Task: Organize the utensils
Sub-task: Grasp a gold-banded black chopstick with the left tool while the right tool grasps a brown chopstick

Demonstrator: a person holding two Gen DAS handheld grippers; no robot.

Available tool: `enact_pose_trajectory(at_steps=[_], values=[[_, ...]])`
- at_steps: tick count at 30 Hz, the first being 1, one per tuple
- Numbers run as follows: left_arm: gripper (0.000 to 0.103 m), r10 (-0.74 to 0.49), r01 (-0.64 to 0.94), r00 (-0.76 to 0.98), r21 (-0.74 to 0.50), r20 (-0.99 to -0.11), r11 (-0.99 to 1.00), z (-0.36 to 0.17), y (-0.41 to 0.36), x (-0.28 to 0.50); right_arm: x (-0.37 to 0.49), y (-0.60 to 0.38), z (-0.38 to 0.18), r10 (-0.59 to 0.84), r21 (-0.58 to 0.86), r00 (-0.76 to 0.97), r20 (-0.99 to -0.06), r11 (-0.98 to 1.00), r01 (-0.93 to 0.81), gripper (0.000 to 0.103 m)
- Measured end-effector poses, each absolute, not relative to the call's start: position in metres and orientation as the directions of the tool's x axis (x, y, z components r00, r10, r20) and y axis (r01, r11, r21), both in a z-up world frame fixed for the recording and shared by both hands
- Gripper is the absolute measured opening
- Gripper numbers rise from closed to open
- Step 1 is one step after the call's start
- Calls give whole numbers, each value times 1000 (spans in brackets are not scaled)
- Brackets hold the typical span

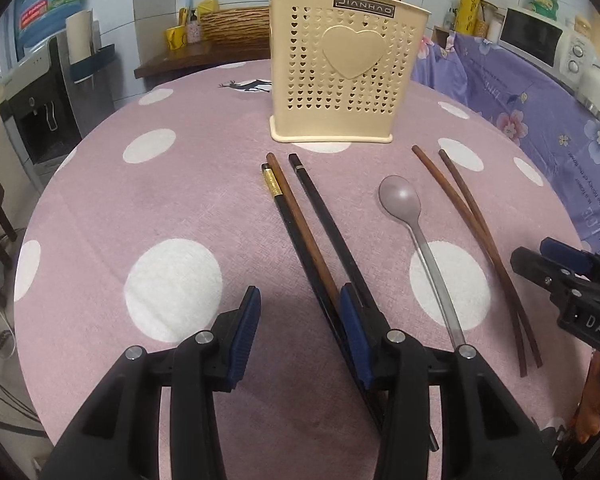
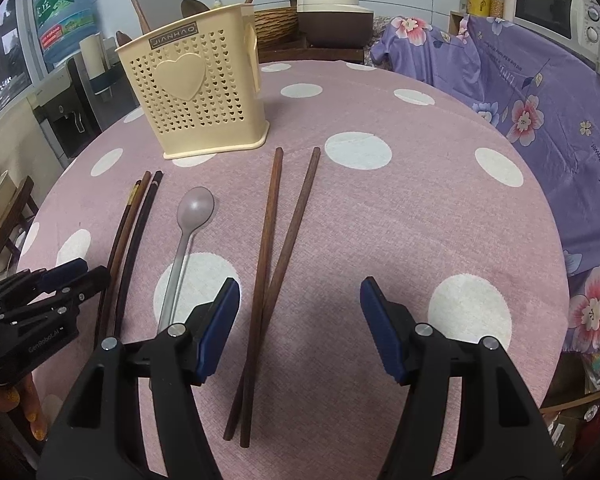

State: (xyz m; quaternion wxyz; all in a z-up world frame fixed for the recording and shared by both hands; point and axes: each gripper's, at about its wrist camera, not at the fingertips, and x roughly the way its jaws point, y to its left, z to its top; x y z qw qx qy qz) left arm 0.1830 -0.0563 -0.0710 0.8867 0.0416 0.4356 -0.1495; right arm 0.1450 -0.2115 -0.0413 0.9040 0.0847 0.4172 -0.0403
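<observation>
A cream perforated utensil holder with a heart stands at the back of the round pink dotted table; it holds wooden utensils. Before it lie black chopsticks with one brown chopstick across them, a grey spoon, and a pair of brown chopsticks. My left gripper is open and empty, low over the table, its right finger over the black chopsticks. My right gripper is open and empty, straddling the brown chopstick pair. The spoon and holder lie to its left.
A purple floral cloth covers furniture to the right. A microwave and jars stand beyond it. A water dispenser stands left of the table. A woven basket sits on a shelf behind the holder.
</observation>
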Motion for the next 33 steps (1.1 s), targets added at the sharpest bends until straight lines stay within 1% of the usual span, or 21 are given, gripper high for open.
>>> enact_pose_trajectory(at_steps=[6,8,11,13,14,16,19,21,22,23,24,26,27,29,33], values=[[42,-210,294,579,-39,-788,955,-71,-52,185,145,-217,-43,-7,129,654,-757,979,160,63],[43,-221,278,574,-66,-788,958,-72,-41,185,144,-219,-42,-19,120,655,-755,979,167,63],[42,-151,219,585,-25,-797,975,-74,-25,188,144,-225,-43,-37,107,653,-756,978,179,63],[42,-195,193,573,-100,-796,976,-73,-9,192,146,-231,-43,-47,103,651,-757,976,191,63],[42,-201,184,575,-114,-793,976,-70,-6,193,147,-233,-43,-47,105,651,-758,976,193,63],[42,-196,175,599,-112,-777,978,-63,-5,196,151,-235,-42,-42,110,648,-760,975,193,63],[42,-237,203,593,-141,-770,969,-57,-15,205,156,-233,-39,-27,119,654,-756,977,178,63],[42,-234,221,595,-123,-769,967,-58,-26,208,159,-229,-35,-30,110,664,-747,980,168,63],[42,-233,226,595,-117,-770,967,-58,-30,211,160,-227,-33,-25,108,670,-742,982,156,60],[42,-233,227,595,-117,-769,967,-58,-32,214,163,-224,-31,-12,106,680,-733,986,132,54],[42,-231,225,594,-117,-770,967,-59,-32,217,166,-220,-29,0,102,689,-725,989,106,51],[41,-229,223,594,-115,-771,968,-60,-33,222,176,-215,-24,37,98,698,-715,994,48,37],[39,-229,221,594,-118,-771,968,-60,-33,224,182,-212,-23,62,104,695,-716,994,18,35],[33,-228,215,593,-121,-772,969,-60,-32,228,199,-209,-25,107,119,675,-730,992,-29,27],[28,-243,197,575,-156,-781,968,-62,-26,239,232,-204,-29,108,107,646,-755,993,-40,22]])
